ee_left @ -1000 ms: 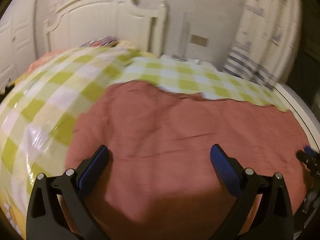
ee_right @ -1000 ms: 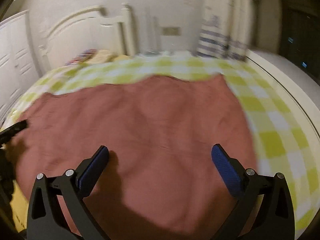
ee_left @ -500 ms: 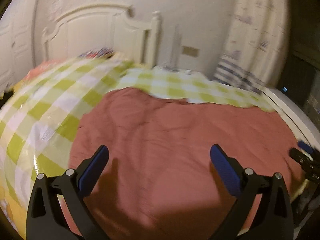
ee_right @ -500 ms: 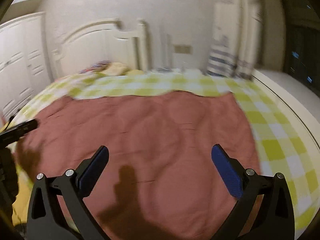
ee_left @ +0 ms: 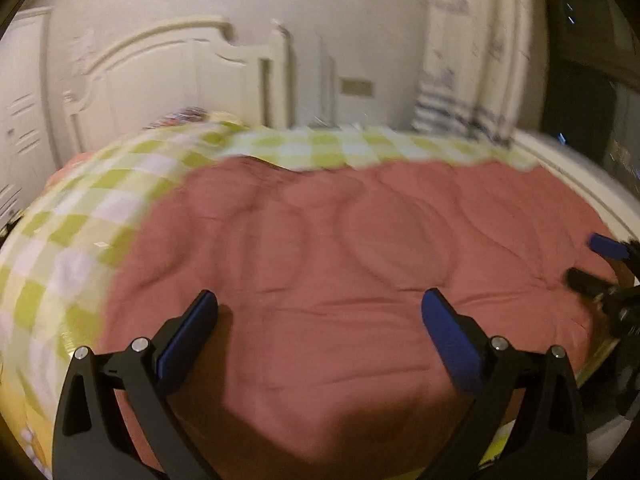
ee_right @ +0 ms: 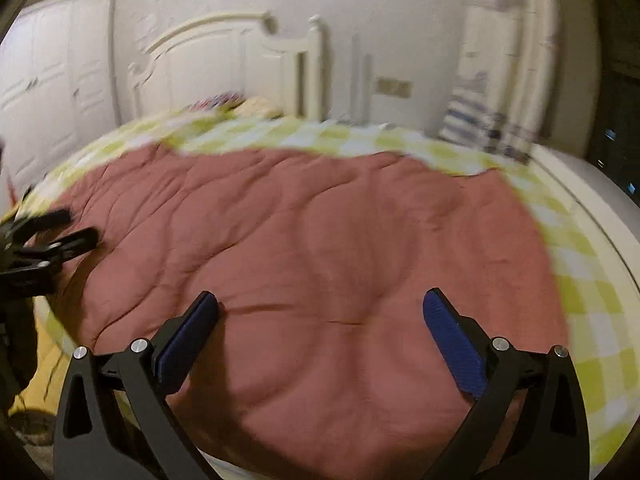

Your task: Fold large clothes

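Note:
A large rust-red quilted cloth [ee_left: 340,248] lies spread flat over a bed, also filling the right wrist view [ee_right: 312,248]. My left gripper [ee_left: 320,304] hovers above its near left part, open, nothing between the blue pads. My right gripper [ee_right: 320,304] hovers above the near right part, open and empty too. Each gripper shows in the other's view: the right gripper [ee_left: 596,260] at the far right edge, the left gripper [ee_right: 60,228] at the far left edge.
A green-and-white checked bedspread [ee_left: 80,220] covers the bed around the cloth [ee_right: 592,300]. A white headboard [ee_left: 180,76] and wall stand behind. Curtains [ee_left: 472,60] hang at the back right, white wardrobe doors [ee_right: 52,92] at the left. Pillows [ee_right: 240,106] lie by the headboard.
Both grippers have tilted up and drawn back a little, so more of the wall and headboard shows. They stay open. The cloth lies as before.

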Available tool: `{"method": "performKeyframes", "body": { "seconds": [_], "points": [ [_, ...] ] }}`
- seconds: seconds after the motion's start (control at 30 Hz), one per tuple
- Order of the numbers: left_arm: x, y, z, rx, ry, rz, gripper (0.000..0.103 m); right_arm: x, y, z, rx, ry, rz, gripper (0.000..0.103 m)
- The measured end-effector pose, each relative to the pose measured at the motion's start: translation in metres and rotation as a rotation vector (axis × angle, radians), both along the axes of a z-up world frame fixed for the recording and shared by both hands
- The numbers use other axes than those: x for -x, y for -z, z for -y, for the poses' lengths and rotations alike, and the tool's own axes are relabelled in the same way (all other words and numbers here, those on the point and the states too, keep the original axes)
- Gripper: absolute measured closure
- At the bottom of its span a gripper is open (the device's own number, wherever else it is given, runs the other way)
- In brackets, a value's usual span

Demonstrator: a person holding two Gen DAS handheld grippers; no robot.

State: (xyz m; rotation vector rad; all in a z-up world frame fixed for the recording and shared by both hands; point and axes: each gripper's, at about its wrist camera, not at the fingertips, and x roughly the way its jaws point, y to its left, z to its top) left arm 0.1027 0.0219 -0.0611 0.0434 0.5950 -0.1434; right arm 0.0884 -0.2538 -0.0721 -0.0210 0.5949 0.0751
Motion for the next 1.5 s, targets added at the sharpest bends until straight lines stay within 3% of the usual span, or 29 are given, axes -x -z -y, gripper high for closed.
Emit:
{"method": "performKeyframes", "body": {
  "seconds": [0.07,0.17,0.27,0.33,0.4,0.5,0.6,0.67,0.73,0.93,1.07,1.17,1.27,1.37,1.43,1.5],
  "points": [
    [0.003,0.003,-0.027,0.032,-0.077,0.006,0.002,0.007,0.000,0.019,-0.025,0.066,0.019,0.005],
    [-0.004,0.015,-0.049,0.064,-0.114,-0.037,0.002,0.000,0.017,0.052,-0.057,0.143,-0.043,0.005],
    [-0.003,0.014,-0.042,0.012,-0.123,-0.027,0.002,0.000,0.019,0.046,-0.014,0.150,-0.043,0.005],
    [0.004,0.006,-0.040,0.050,-0.122,-0.018,0.002,0.004,0.011,0.039,-0.015,0.165,-0.038,0.005],
    [0.011,-0.003,-0.031,0.055,-0.077,0.015,0.002,0.012,0.000,0.024,-0.045,0.101,0.013,0.005],
    [0.016,0.001,-0.008,-0.028,-0.029,0.020,0.002,0.022,-0.005,-0.015,-0.004,-0.022,0.050,0.005],
    [0.010,0.017,-0.001,-0.072,-0.030,-0.023,0.002,0.021,0.012,-0.053,0.052,-0.154,0.011,0.005],
    [0.009,0.019,0.000,-0.088,-0.026,-0.022,0.002,0.016,0.028,-0.065,0.121,-0.150,-0.007,0.004],
    [0.007,0.019,-0.002,-0.084,-0.020,-0.029,0.002,0.013,0.027,-0.059,0.082,-0.160,-0.019,0.005],
    [0.007,0.021,-0.004,-0.080,-0.018,-0.029,0.002,0.021,0.002,-0.006,-0.006,-0.009,0.042,0.005],
    [0.007,0.020,-0.003,-0.083,-0.017,-0.028,0.002,0.009,0.018,0.040,-0.020,0.159,-0.019,0.005],
    [0.008,0.021,-0.004,-0.082,-0.016,-0.027,0.002,0.009,0.032,0.050,-0.039,0.138,-0.007,0.005],
    [0.009,0.022,-0.004,-0.086,-0.017,-0.026,0.002,0.007,0.023,0.045,-0.038,0.169,-0.034,0.005],
    [0.009,0.021,-0.003,-0.088,-0.018,-0.025,0.002,0.016,0.010,0.036,-0.065,0.153,0.022,0.005],
    [0.010,0.021,-0.003,-0.089,-0.018,-0.025,0.002,0.017,0.008,0.027,-0.018,0.138,0.040,0.005],
    [0.010,0.021,-0.002,-0.087,-0.017,-0.024,0.002,0.009,0.018,0.026,0.028,0.149,-0.005,0.005]
  ]
}}
